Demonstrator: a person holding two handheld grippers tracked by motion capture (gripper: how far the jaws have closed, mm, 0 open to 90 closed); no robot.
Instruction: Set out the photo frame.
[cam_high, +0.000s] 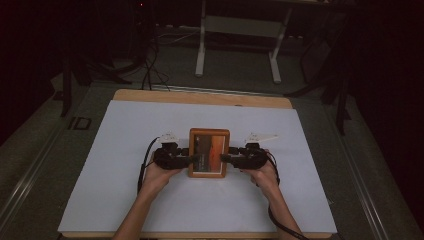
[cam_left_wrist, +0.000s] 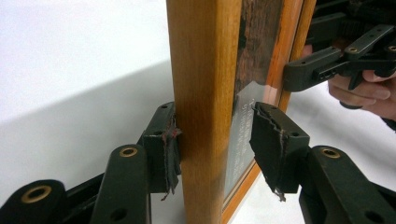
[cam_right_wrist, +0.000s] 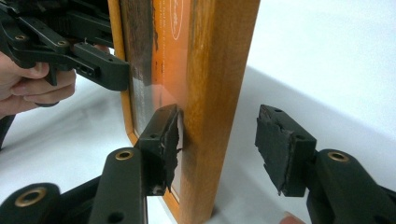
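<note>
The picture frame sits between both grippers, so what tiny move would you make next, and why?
Probably draw both grippers sideways, away from the frame. It seems to stand upright on the white sheet. The right gripper has one pad on the glass side and the other well clear of the back. The left gripper touches with one pad too, the other just off the glass. Neither clamps it, so backing off should leave it standing.

The floor (cam_high: 80, 123) left of the table shows the letters "ID". White print on the picture frame (cam_right_wrist: 173, 28) is too small to read.
</note>
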